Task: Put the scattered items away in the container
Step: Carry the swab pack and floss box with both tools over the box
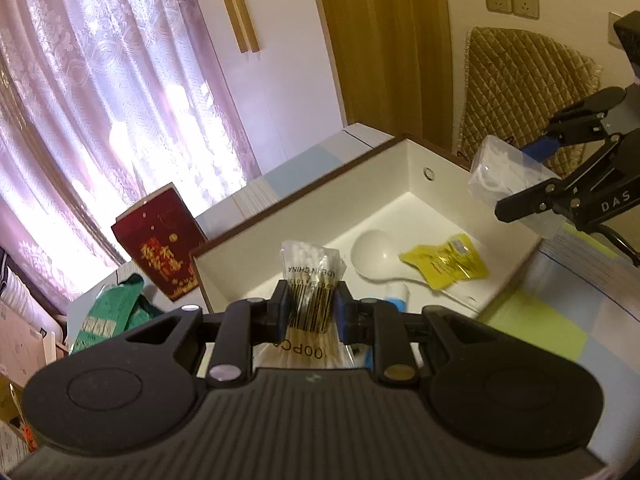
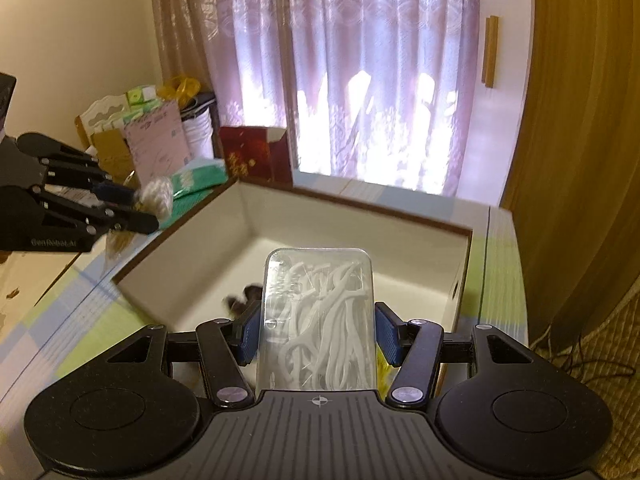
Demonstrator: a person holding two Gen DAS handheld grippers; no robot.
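Observation:
A white open box (image 1: 420,160) with a dark rim stands on the checked tabletop. Inside it lie a white bulb-shaped scoop (image 1: 370,256), a yellow packet (image 1: 444,266) and a blue-and-white tube (image 1: 396,294). My left gripper (image 1: 312,308) is shut on a clear bag of cotton swabs (image 1: 312,276), held above the box's near edge. My right gripper (image 2: 318,334) is shut on a clear plastic case of white floss picks (image 2: 320,316), held over the box (image 2: 360,216). Each gripper shows in the other's view: the right gripper (image 1: 532,176), the left gripper (image 2: 136,208).
A dark red gift box (image 1: 160,240) and a green packet (image 1: 108,316) lie behind the box's left side. Cardboard boxes and papers (image 2: 152,140) are stacked beyond. A quilted cushion (image 1: 516,92) leans on the wall at right. Curtains hang behind.

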